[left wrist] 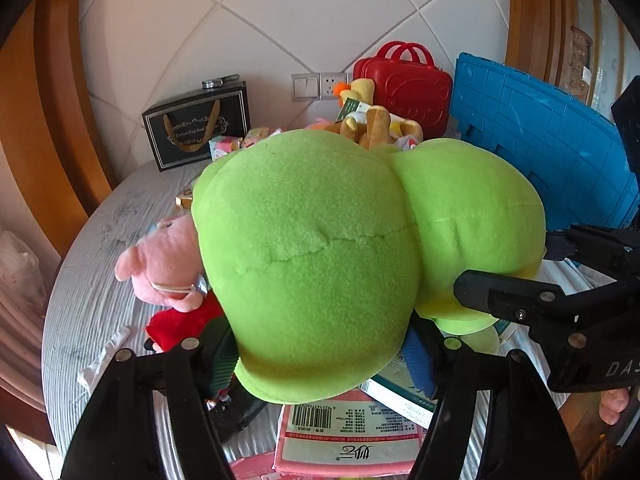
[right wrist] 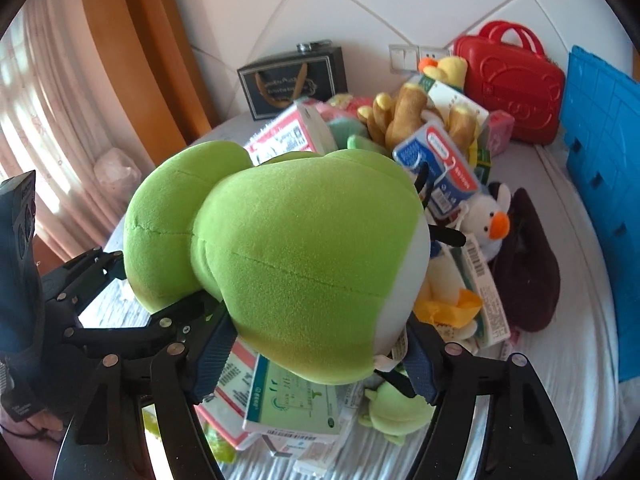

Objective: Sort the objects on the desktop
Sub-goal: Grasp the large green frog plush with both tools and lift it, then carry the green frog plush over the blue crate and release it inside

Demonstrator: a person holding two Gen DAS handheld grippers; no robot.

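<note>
A big green plush toy (left wrist: 320, 248) fills the middle of both views and hangs above the cluttered table. My left gripper (left wrist: 320, 360) is shut on its lower left lobe, with the blue pads (left wrist: 416, 368) pressed into the fabric. My right gripper (right wrist: 316, 364) is shut on the other lobe of the same toy (right wrist: 304, 256), a pad (right wrist: 212, 360) on each side. Each gripper shows in the other's view: the right one (left wrist: 508, 264) at the right edge, the left one (right wrist: 160, 292) at the left edge.
Under the toy lie medicine boxes (right wrist: 288, 400), a pink pack (left wrist: 348, 432), a pink pig plush (left wrist: 168, 264), a penguin plush (right wrist: 488, 220) and a small green plush (right wrist: 396, 412). A blue crate (left wrist: 540, 140) stands at the right, with a red case (left wrist: 404, 92) and black gift bag (left wrist: 196, 128) at the back.
</note>
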